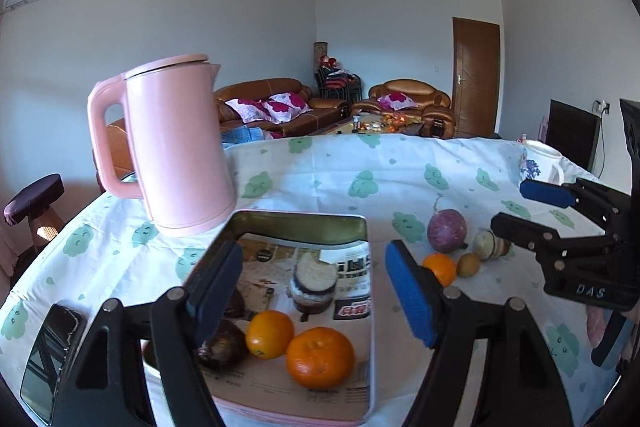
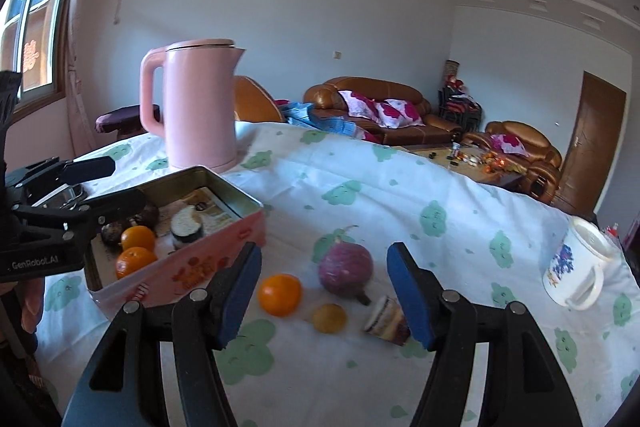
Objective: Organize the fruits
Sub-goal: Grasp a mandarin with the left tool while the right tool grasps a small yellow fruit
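**Ann:** Left gripper hangs over the tin box, blue pads spread wide, nothing between them. Its near finger covers part of a dark fruit in the box, so I can't tell what that one is.

**Ben:** Right gripper stands apart too, empty, above the loose fruit on the tablecloth. Its right pad cuts off one end of a sliced, layered piece lying on its side.

**Ann:** Inside the box: two oranges touching, and an upright cut piece with a pale top behind them. The box's near edge runs out of frame.

**Ben:** On the cloth: an orange, a small yellowish fruit near it, and a purple round one with a stalk just behind.

**Ann:** Pink kettle stands right behind the box, blocking the far left of the table. Dark phone at my lower left, half cut off.

**Ben:** White flowered mug sits well to the right. Motion blur softens it all.
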